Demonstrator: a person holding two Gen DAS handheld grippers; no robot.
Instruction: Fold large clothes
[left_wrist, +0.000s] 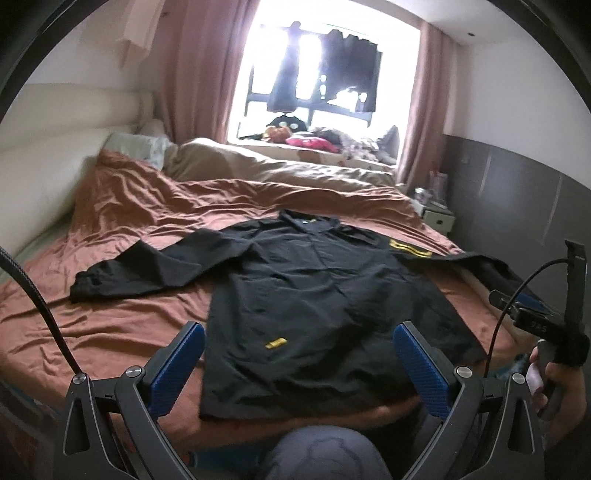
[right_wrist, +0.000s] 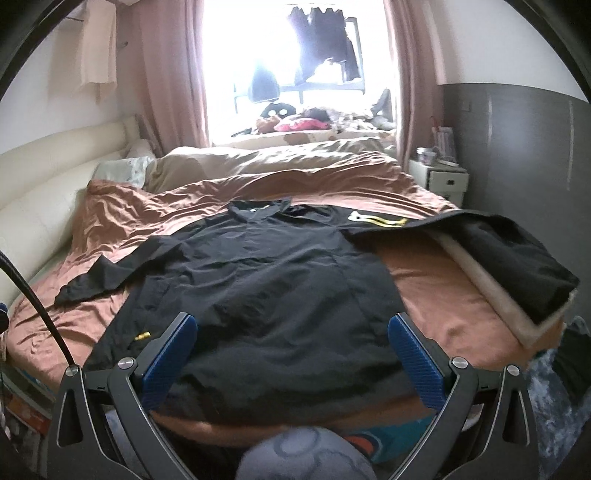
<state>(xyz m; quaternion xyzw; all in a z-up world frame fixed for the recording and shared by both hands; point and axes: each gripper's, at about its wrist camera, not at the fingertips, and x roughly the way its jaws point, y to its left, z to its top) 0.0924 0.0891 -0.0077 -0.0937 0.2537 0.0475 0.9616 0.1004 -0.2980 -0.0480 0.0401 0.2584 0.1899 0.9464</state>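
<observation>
A large black jacket with yellow patches lies spread flat on a bed with a rust-brown sheet. It also shows in the right wrist view. Its left sleeve stretches out to the left. Its right sleeve hangs over the bed's right edge. My left gripper is open and empty, held above the jacket's hem at the near edge of the bed. My right gripper is open and empty, also above the hem. The right gripper shows at the right of the left wrist view.
A cream headboard runs along the left. A beige duvet lies at the far end below a bright window sill with clothes. A white nightstand stands at the far right. My knee is at the bed's near edge.
</observation>
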